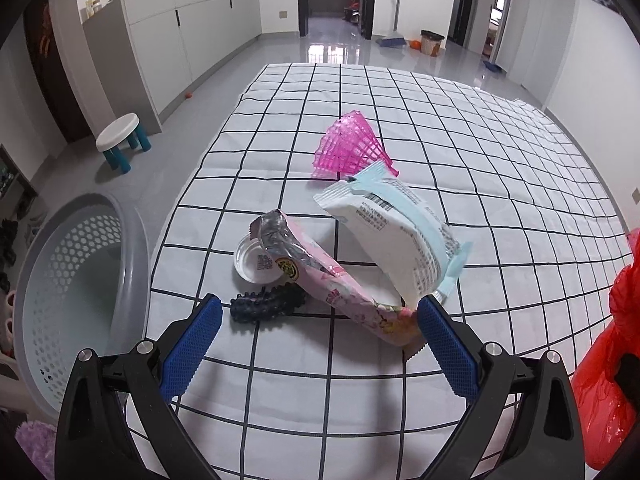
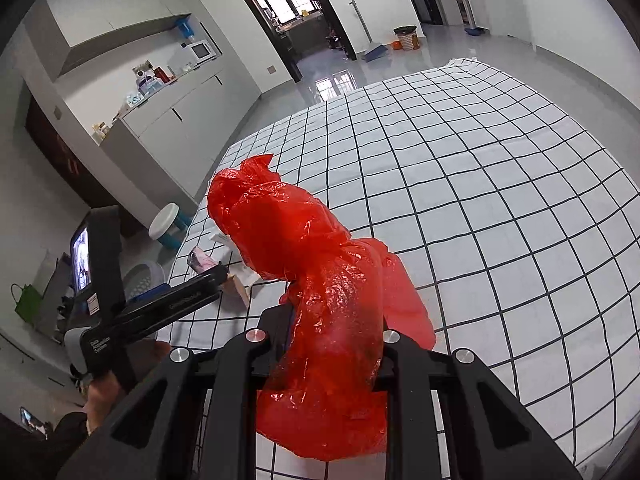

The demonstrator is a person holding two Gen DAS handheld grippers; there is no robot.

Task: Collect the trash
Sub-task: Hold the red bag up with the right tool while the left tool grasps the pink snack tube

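While the right claw (image 2: 336,320) pinches a red bag (image 2: 304,240), the left claw (image 1: 318,320) gapes beside an empty basket (image 1: 80,280).

bag (image 2: 304,264) red | cloth (image 1: 440,128) white, black grid | net (image 1: 348,148) pink

1. The right gripper (image 2: 334,344) has its fingertips buried in the red plastic bag (image 2: 316,280), so neither pad shows
2. In the left wrist view that bag is cut off by the right edge
3. The pink snack wrapper (image 1: 332,276) covers part of the white lid (image 1: 252,260) and the near end of the black knobbly piece (image 1: 266,303)
4. Print on the white wipes pack (image 1: 396,236) is too small to read
5. The grey basket (image 1: 76,300) runs off the left edge
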